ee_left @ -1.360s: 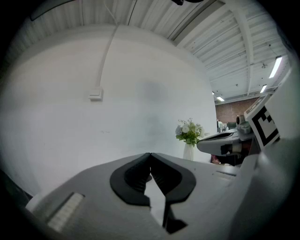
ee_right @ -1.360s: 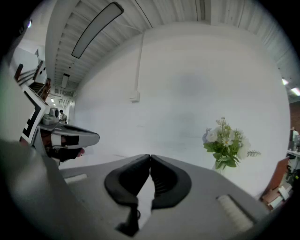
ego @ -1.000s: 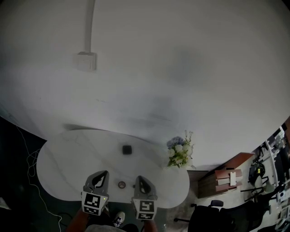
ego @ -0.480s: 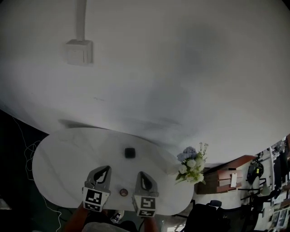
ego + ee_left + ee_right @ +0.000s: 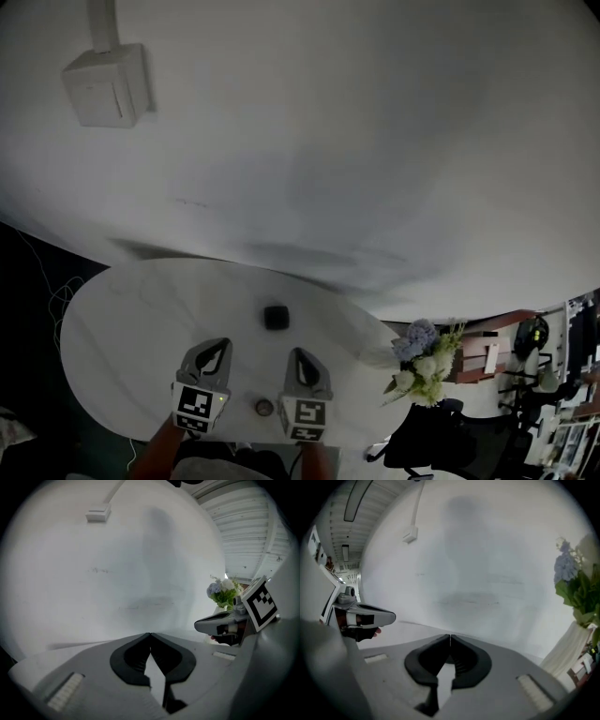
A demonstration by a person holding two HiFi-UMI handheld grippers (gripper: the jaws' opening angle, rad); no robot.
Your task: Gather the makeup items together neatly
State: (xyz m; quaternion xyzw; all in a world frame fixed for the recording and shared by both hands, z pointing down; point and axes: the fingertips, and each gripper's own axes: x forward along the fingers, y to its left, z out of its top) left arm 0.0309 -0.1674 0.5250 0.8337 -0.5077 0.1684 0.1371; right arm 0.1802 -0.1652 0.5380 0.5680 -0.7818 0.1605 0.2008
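- Surface (image 5: 122, 328): white and oval, lying under both grippers. Flowers (image 5: 420, 361) stand well off to the right gripper's right.
- Left gripper (image 5: 220, 345) and right gripper (image 5: 296, 354): side by side, level, pointing forward. Each has its jaws pressed together on nothing.
- Dark case (image 5: 274, 317): ahead of both tips, between their lines, somewhat nearer the right gripper.
- Round jar (image 5: 264, 407): back between the two gripper bodies, behind the tips. It is squat, with no long axis to match. Reaching it likely means drawing a hand back and opening.

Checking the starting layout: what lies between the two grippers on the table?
A small round item, shown in the head view, between the left gripper and right gripper.
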